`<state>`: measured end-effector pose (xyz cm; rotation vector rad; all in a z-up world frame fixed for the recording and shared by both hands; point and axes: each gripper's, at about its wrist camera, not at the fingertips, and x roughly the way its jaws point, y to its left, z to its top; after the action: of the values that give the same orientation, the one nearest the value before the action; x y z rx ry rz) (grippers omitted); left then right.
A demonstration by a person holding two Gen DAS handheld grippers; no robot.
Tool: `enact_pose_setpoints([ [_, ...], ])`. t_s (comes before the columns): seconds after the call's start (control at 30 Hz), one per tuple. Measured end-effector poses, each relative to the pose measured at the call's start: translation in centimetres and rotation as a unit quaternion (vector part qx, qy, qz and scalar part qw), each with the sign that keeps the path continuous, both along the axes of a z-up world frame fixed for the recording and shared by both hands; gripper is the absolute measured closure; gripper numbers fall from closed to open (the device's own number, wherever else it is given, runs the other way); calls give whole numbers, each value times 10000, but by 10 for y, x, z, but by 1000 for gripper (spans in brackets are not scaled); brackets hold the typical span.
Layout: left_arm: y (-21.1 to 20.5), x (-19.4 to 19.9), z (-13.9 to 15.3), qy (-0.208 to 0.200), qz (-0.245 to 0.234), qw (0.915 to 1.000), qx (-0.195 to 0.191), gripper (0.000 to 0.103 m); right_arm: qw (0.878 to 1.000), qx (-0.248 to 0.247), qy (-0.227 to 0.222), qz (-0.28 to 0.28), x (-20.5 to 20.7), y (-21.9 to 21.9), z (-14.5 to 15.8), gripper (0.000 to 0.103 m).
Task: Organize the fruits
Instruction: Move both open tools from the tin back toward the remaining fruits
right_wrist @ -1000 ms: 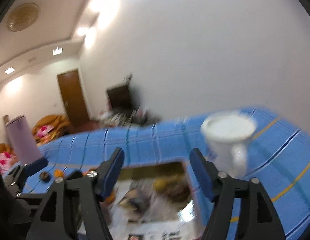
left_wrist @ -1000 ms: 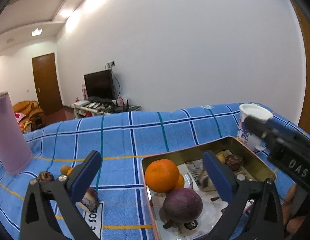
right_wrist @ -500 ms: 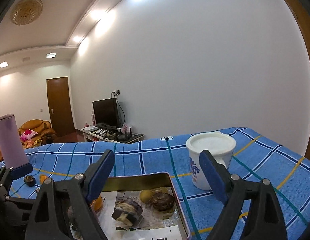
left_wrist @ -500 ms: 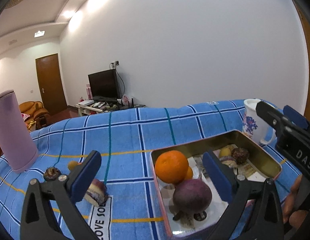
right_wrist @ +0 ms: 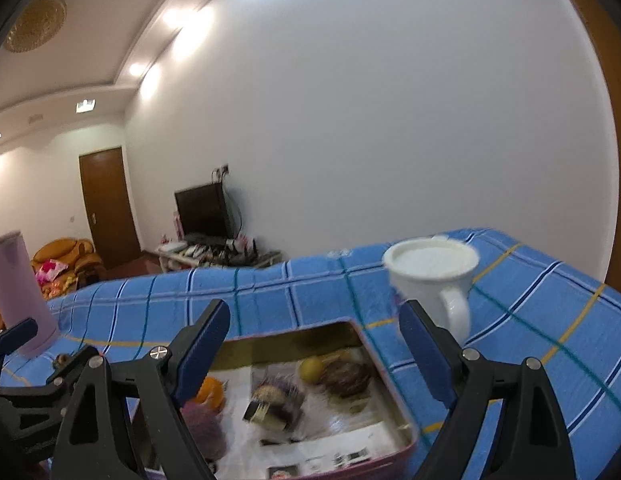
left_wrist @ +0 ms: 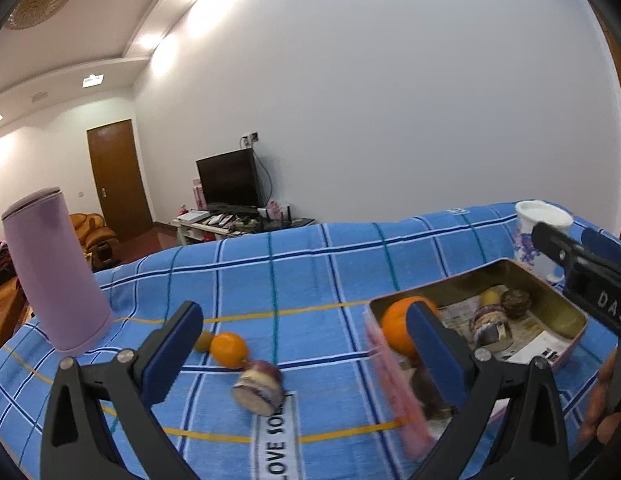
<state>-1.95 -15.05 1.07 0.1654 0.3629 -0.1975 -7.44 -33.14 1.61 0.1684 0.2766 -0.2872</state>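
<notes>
On the table [left_wrist: 318, 272], under a blue checked cloth, left wrist view: left hand-held gripper [left_wrist: 306, 344] spread wide, nothing btwn its pads, held above the cloth. Loose fruit lies btwn its fingers in the picture: a small orange [left_wrist: 229, 349] w/ a smaller yellowish fruit [left_wrist: 203, 340] touching its left side, and a cut purple-skinned piece [left_wrist: 259, 387] just in front, near a "LOVE" label on the cloth. Metal tin [left_wrist: 550, 304] sits to the right; inside, a large orange [left_wrist: 398, 328] at the near-left corner, a yellow fruit [left_wrist: 492, 296] and dark brown fruit [left_wrist: 516, 303] at the far side, a cut purple piece [left_wrist: 488, 326] mid-tin. Lilac cylinder [left_wrist: 54, 268] stands upright far left. White mug [left_wrist: 538, 236] beyond the tin, partly behind the right tool.

Right wrist view: right hand-held gripper [right_wrist: 314, 356] spread, empty, over the tin [right_wrist: 394, 396]. Shows what the other view lacks: mug handle [right_wrist: 456, 312] facing the camera, a purple round fruit [right_wrist: 202, 428] at the tin's near-left by the orange [right_wrist: 210, 394]. Loose fruits on the cloth mostly hidden here behind the left tool. Image blurred; tin contents indistinct.
</notes>
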Motion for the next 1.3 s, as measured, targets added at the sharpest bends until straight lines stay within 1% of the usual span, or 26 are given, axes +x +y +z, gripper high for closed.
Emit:
enact_pose_setpoints([
  [0.07,5,3,-2,12,66,10000,39,0,9999,38,114,54,4,8,-1,16],
  [0.17,13,5,-4,36,120,9999,32,0,9998,162,115,79,8,17,-3,15],
  [0.23,18,5,-5,18,125,9999,-24,0,9998,155,111,103,10,25,-4,15],
  [0.4,29,4,-5,-25,181,9998,35,0,9996,163,114,202,18,48,-6,15],
  [0.63,48,9,-9,59,355,9993,-78,0,9993,158,100,321,27,72,-8,15],
  [0.73,55,10,-12,128,412,9991,-50,0,9989,196,152,388,32,80,-10,15],
  [0.87,68,14,-12,195,485,9986,-107,0,9980,277,225,517,35,92,-11,15],
  [1.07,85,21,-13,240,626,9977,13,0,9968,325,252,682,41,108,-15,15],
  [1.17,99,28,-13,281,802,9964,59,0,9962,318,266,770,43,118,-15,15],
  [1.3,124,39,-14,358,1137,9929,34,0,9955,182,273,892,45,132,-15,15],
])
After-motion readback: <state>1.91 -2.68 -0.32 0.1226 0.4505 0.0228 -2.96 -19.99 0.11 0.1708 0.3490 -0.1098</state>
